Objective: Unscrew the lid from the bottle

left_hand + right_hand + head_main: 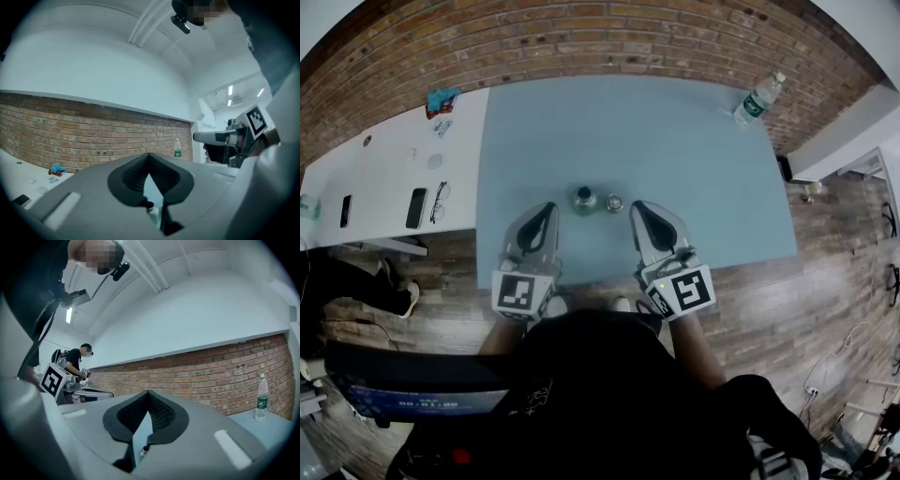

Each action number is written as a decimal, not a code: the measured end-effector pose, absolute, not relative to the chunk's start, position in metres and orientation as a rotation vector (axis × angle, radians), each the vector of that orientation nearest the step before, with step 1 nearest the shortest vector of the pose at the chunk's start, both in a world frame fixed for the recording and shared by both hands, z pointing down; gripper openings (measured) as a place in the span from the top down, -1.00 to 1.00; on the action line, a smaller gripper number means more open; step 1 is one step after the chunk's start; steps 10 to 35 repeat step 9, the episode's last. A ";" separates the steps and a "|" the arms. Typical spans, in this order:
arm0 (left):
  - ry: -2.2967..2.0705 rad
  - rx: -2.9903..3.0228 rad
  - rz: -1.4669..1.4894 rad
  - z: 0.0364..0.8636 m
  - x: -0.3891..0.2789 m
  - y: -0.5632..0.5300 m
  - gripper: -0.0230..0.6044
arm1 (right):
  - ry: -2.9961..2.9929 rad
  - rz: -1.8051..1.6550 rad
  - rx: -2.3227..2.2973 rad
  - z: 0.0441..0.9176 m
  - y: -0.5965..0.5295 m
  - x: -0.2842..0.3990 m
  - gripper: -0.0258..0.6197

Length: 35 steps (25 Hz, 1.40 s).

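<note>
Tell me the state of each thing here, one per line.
Left gripper: shut, empty.
Right gripper: shut, empty.
Bottle: upright, lid off.
Lid: on the table beside the bottle.
Water bottle: upright, capped.

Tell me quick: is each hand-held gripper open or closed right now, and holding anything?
Left hand-held gripper: closed, holding nothing.
Right hand-held gripper: closed, holding nothing.
</note>
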<state>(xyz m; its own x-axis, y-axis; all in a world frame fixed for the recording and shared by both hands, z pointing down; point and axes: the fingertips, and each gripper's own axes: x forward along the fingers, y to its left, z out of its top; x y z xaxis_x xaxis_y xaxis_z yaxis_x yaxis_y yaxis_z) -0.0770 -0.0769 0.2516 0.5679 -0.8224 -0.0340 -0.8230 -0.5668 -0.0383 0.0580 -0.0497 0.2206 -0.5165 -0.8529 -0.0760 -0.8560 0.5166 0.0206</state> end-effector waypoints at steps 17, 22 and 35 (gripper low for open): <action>1.421 -2.752 0.018 0.251 -0.072 -0.077 0.93 | 2.692 0.086 -1.530 0.224 -0.052 0.060 0.92; 1.421 -2.752 0.018 0.251 -0.072 -0.077 0.93 | 2.692 0.086 -1.530 0.224 -0.052 0.060 0.92; 1.421 -2.752 0.018 0.251 -0.072 -0.077 0.93 | 2.692 0.086 -1.530 0.224 -0.052 0.060 0.92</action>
